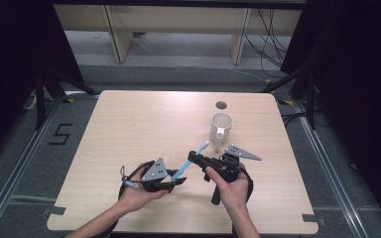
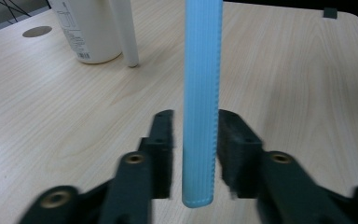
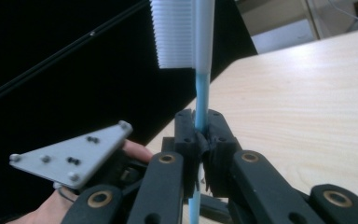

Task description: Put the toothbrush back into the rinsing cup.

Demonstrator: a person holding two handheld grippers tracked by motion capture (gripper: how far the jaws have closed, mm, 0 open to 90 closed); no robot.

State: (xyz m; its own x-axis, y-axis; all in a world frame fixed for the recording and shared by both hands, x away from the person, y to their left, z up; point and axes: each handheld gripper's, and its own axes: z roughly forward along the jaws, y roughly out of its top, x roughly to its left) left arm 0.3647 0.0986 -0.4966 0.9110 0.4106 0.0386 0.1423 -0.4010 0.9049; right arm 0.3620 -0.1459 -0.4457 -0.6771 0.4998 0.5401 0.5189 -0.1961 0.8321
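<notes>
High view: over a wooden table, a person passes a light-blue toothbrush from the left gripper to the right gripper; a white cup stands just beyond.

Left gripper view: the ribbed blue handle stands between released jaws, with a gap on its left side and the right pad close against it.

Right gripper view: the jaws are clenched on the toothbrush's thin neck below the white bristles. The handover probably goes best if the left gripper backs straight off the handle, avoiding a snag.
</notes>
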